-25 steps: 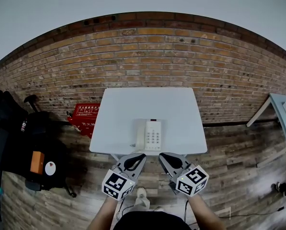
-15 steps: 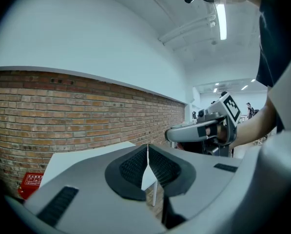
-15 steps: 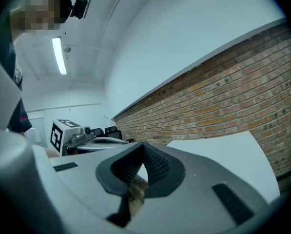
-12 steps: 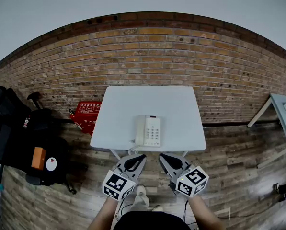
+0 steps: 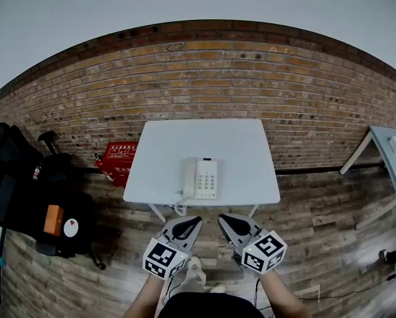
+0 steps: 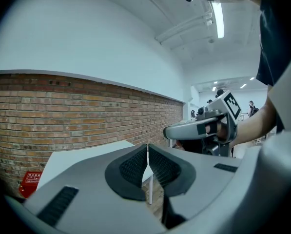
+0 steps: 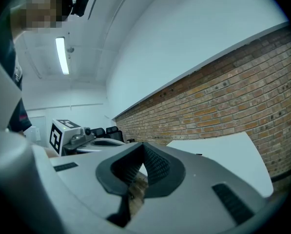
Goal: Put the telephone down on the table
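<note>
A white telephone (image 5: 201, 178) with its handset on the left side lies near the front edge of the white table (image 5: 237, 151). A coiled cord hangs from it over that edge. Both grippers are held below the table's front edge, apart from the phone. My left gripper (image 5: 192, 221) is shut with nothing in it; its jaws (image 6: 147, 150) meet. My right gripper (image 5: 224, 218) is shut and empty too, with its tips (image 7: 143, 150) together. In the left gripper view the right gripper (image 6: 203, 128) shows beside it.
A brick wall (image 5: 204, 78) runs behind the table. A red crate (image 5: 117, 159) sits on the wooden floor left of the table. Black chairs and bags (image 5: 32, 197) stand at the far left. A second table's corner (image 5: 393, 158) is at the right.
The head view has shifted slightly, so the table and phone sit a little further from the grippers. Both grippers stay shut and in the same place in the view.
</note>
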Tool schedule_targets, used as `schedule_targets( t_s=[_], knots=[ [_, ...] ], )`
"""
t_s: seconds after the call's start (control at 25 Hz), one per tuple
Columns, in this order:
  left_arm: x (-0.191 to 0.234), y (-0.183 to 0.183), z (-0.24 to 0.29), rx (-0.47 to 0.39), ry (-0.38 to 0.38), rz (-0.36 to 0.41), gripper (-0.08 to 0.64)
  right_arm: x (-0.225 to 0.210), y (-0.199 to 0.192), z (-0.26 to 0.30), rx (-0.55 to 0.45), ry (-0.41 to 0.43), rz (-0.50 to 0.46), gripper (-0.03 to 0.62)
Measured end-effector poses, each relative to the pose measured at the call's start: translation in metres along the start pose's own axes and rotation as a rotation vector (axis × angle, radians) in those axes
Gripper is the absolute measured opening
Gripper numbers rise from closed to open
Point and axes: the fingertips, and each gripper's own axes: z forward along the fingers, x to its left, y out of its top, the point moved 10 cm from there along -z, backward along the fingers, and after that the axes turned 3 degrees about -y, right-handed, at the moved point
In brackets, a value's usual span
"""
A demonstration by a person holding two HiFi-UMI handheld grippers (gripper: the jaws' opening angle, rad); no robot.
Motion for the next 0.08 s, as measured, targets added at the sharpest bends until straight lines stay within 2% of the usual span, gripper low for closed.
schedule_targets(
  t_s=[0.08],
  knots=[
    [-0.0071,-0.0013,-0.0007,0.001,-0.003,0.001,0.017,0.0020,-0.0009,-0.0066,-0.003,-0.003,0.000,0.012]
  ],
)
